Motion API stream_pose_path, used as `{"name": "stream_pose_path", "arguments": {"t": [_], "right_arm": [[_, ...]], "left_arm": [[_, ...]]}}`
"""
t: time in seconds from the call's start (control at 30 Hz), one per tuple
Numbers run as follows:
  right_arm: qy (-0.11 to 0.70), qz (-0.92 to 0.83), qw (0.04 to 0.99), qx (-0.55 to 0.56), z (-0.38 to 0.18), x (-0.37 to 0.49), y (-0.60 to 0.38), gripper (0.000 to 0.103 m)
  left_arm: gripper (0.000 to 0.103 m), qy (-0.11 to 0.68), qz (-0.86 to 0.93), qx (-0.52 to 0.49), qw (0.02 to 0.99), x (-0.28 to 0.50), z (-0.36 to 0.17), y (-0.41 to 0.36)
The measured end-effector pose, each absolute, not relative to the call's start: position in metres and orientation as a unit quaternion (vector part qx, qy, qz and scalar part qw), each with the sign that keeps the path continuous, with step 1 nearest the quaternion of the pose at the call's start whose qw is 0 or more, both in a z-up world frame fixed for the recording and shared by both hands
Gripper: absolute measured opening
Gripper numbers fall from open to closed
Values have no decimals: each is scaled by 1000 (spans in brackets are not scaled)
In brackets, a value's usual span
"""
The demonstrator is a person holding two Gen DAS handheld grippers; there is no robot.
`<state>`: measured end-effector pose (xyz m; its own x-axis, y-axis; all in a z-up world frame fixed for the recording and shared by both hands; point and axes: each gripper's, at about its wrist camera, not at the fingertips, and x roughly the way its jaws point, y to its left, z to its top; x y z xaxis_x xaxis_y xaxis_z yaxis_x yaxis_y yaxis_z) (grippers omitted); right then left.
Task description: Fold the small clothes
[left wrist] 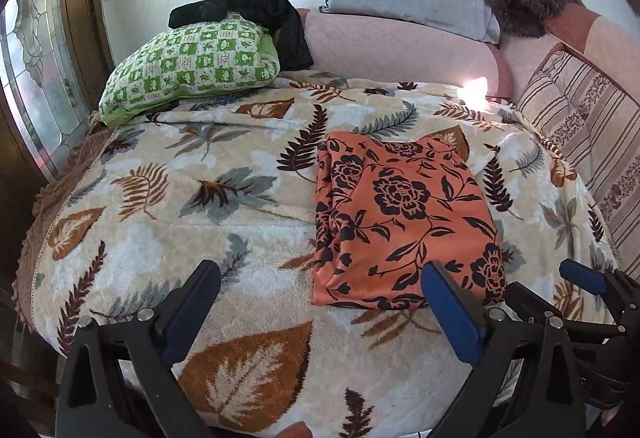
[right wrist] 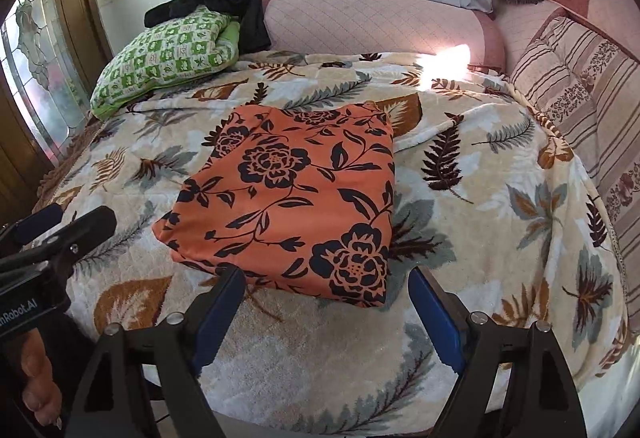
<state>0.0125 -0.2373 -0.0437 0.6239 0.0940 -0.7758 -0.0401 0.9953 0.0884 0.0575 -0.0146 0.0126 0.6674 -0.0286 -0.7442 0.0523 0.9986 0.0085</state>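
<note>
Your left gripper (left wrist: 320, 302) and right gripper (right wrist: 326, 302) both gape wide, empty, above the folded orange floral garment (right wrist: 296, 201) near the bed's front edge (right wrist: 320, 378).

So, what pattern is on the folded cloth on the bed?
Orange with dark flowers and leaves on the folded cloth; right wrist view shows it best.
</note>
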Motion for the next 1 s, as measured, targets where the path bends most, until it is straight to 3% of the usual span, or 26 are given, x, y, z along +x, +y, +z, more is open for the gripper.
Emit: {"name": "stream_pose_path", "arguments": {"t": [1.0], "right_arm": [[422,20,907,10,-36,21,-236,86]], "left_arm": [[100,394,-48,19,918,67,23,-28]]}}
